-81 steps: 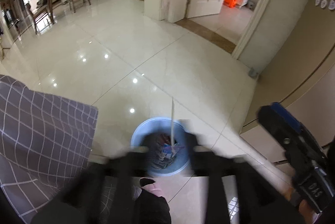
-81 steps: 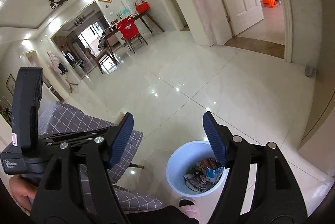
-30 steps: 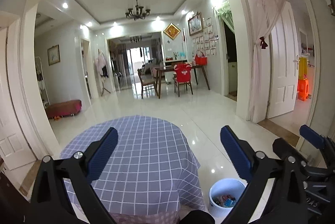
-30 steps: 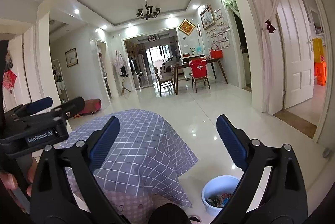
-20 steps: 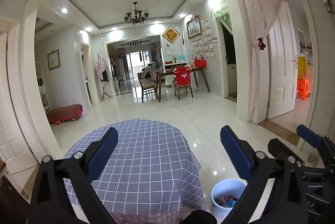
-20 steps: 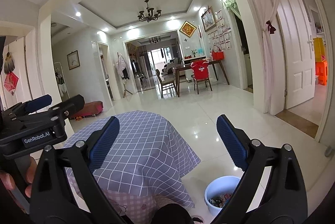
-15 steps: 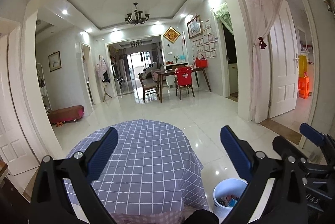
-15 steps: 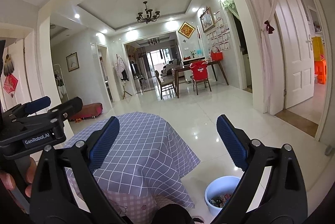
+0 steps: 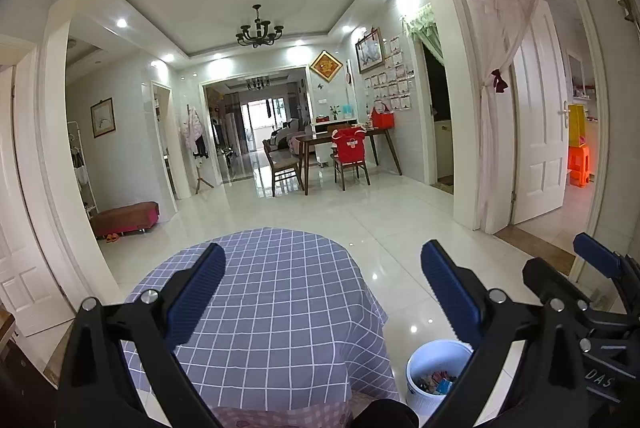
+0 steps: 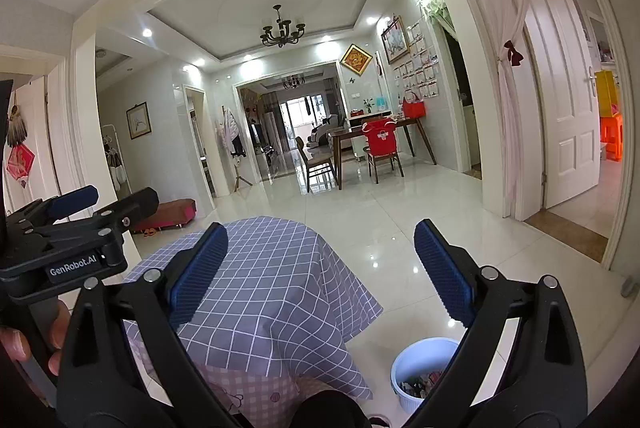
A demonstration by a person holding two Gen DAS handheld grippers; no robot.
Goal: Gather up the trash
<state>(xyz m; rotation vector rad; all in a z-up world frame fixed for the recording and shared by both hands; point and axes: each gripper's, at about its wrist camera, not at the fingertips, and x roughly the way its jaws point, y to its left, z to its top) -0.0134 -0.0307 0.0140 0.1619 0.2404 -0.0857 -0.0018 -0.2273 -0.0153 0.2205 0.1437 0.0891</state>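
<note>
Both grippers — left gripper (image 9: 320, 292) and right gripper (image 10: 320, 270) — gape wide and empty; bin (image 9: 434, 352) holds trash, tablecloth (image 9: 280, 308) bare — collection apparently complete.

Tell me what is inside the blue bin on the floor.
The bin holds crumpled scraps and wrappers, some blue and red, lying low against its wall. The right finger of each claw covers part of its rim, so whatever is deeper stays hidden.
</note>
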